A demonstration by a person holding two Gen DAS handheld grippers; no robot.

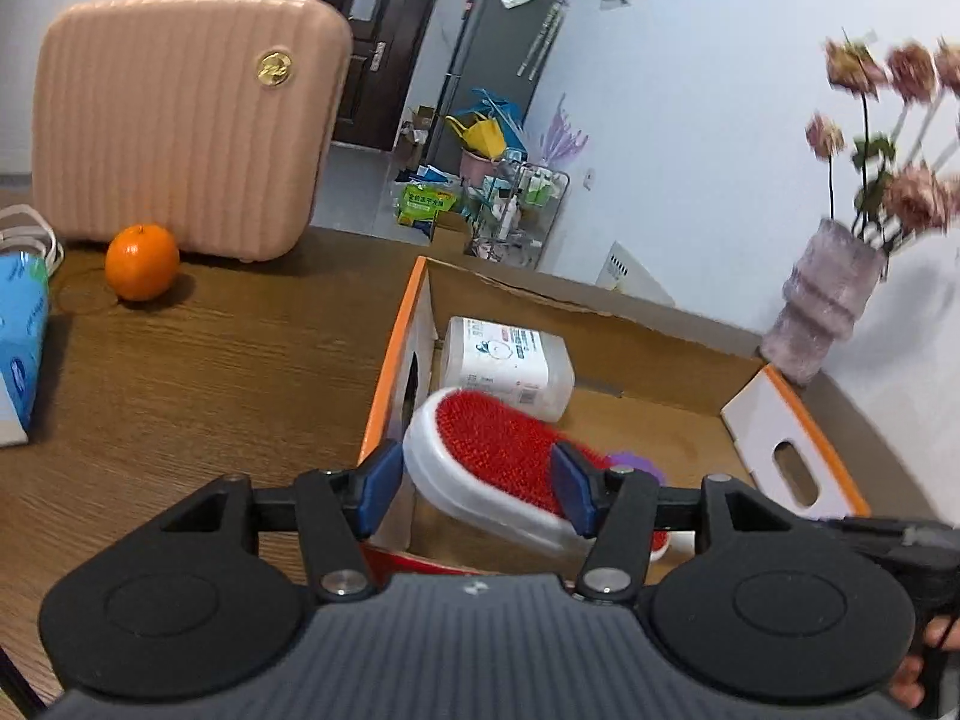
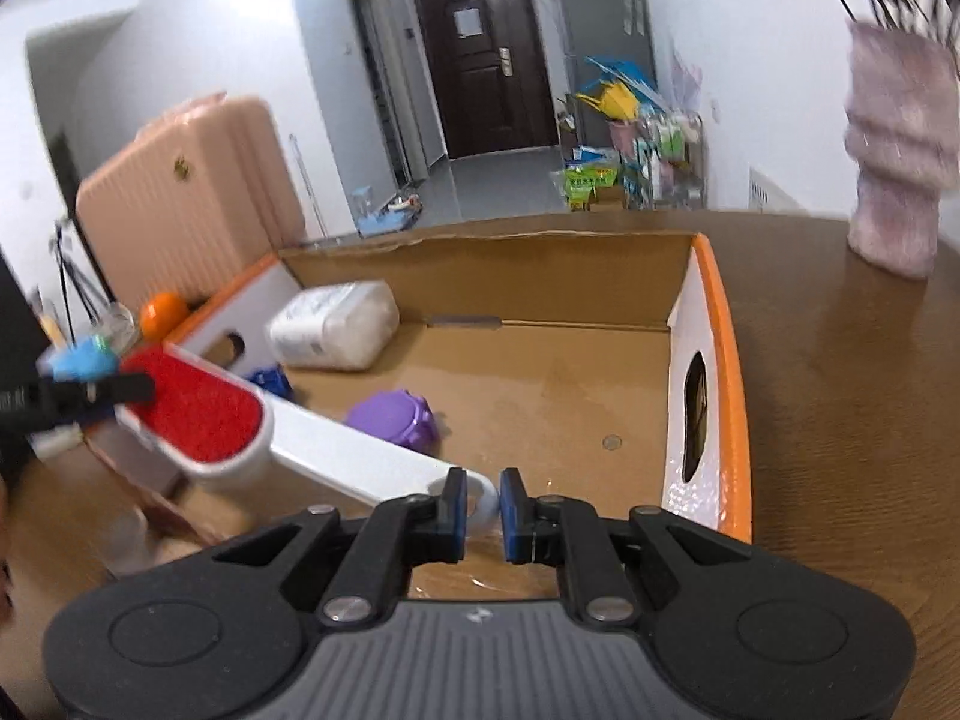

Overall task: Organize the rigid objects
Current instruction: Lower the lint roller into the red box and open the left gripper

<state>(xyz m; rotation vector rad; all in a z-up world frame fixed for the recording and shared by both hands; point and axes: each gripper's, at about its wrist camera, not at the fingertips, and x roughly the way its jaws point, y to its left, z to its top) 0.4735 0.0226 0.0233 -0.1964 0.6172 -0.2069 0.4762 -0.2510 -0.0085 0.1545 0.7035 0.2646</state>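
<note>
A white lint brush (image 1: 492, 438) with a red pad hangs over the near left corner of an open cardboard box (image 1: 396, 360). My left gripper (image 1: 477, 486) is open and straddles the brush head, one blue pad at its white back and one over the red face. In the right wrist view the brush (image 2: 204, 414) runs from that head down to a white handle loop, and my right gripper (image 2: 483, 510) is shut on this loop. A white packet (image 2: 336, 324) and a purple item (image 2: 393, 417) lie inside the box (image 2: 720, 330).
On the brown table stand a pink ribbed case (image 1: 180, 120), an orange (image 1: 142, 262) in front of it, and a blue tissue pack (image 1: 21, 330) at the left edge. A pale vase (image 1: 828, 300) of flowers stands beyond the box's right end. A person's hand (image 1: 936, 636) shows at lower right.
</note>
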